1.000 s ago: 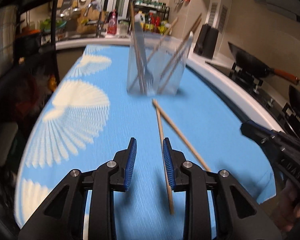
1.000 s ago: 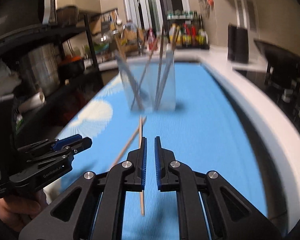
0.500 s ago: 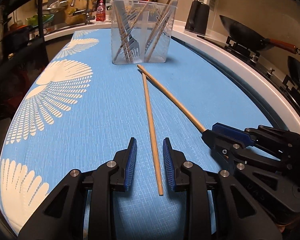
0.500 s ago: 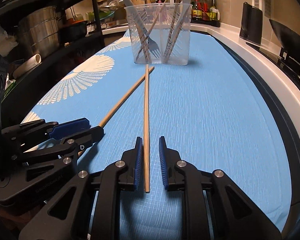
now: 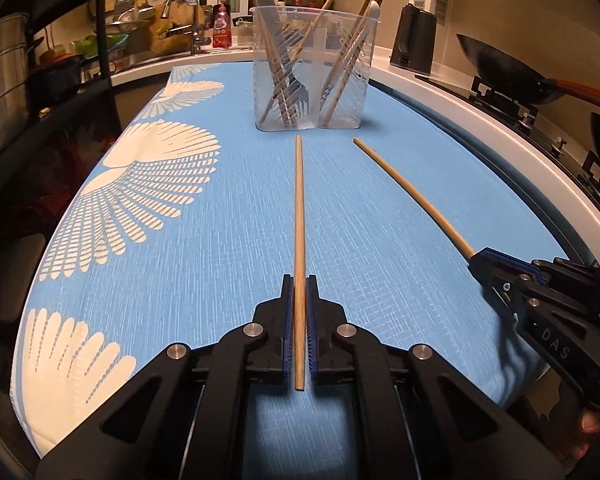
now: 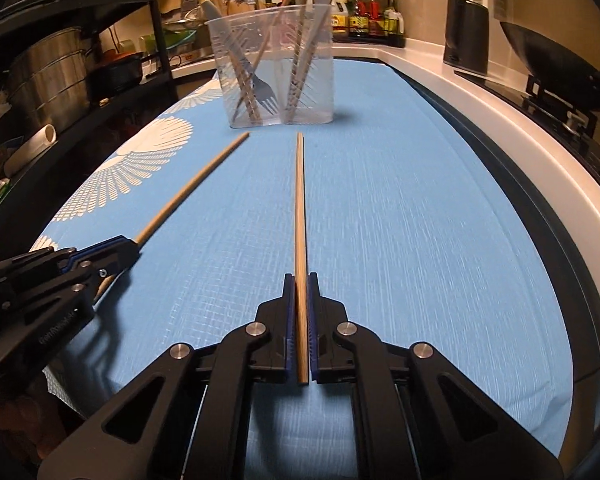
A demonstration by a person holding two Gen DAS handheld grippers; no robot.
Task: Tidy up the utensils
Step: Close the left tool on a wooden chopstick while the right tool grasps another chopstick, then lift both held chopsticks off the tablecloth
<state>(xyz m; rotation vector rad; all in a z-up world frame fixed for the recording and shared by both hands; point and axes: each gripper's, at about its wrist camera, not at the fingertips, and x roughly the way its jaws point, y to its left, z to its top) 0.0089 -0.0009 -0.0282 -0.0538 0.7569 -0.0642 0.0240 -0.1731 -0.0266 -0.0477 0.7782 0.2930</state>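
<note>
Two chopsticks: I had one in each gripper, both lying along the blue cloth [image 5: 380, 240] and pointing ahead toward the holder [image 5: 314, 68].
Left gripper [image 5: 300, 280]: its jaws were closing on the left chopstick [image 5: 299, 216], and the blue pads already pressed the stick near its butt end, with a short stub poking back behind them.
Right gripper [image 6: 301, 278]: clenched on the right chopstick [image 6: 299, 208] in the same way, the tip reaching almost to the holder's base.
Holder: straight ahead of both grippers, well apart from them, already carrying chopsticks, a fork [image 5: 298, 94] and pale handles, all leaning at crossed angles.
Risk, pivot: I judged that a grip this far back leaves a long free length, so a stick could swing or droop in the pads on lifting.
Risk, slip: the sticks looked smooth, round and thin, so I thought one could slide out through the pads.
Risk, snag: a lowered tip might drag on the woven cloth and wrinkle it.
Risk, holder: it looked like light, clear thin plastic, so a tip striking the rim or the leaning handles could tip it.
Risk, clash: the grippers sat near each other, and converging on one opening could knock them together.
Materials: bare pale wood sticks; ribbed rubbery pads; cloth printed with white fans.
</note>
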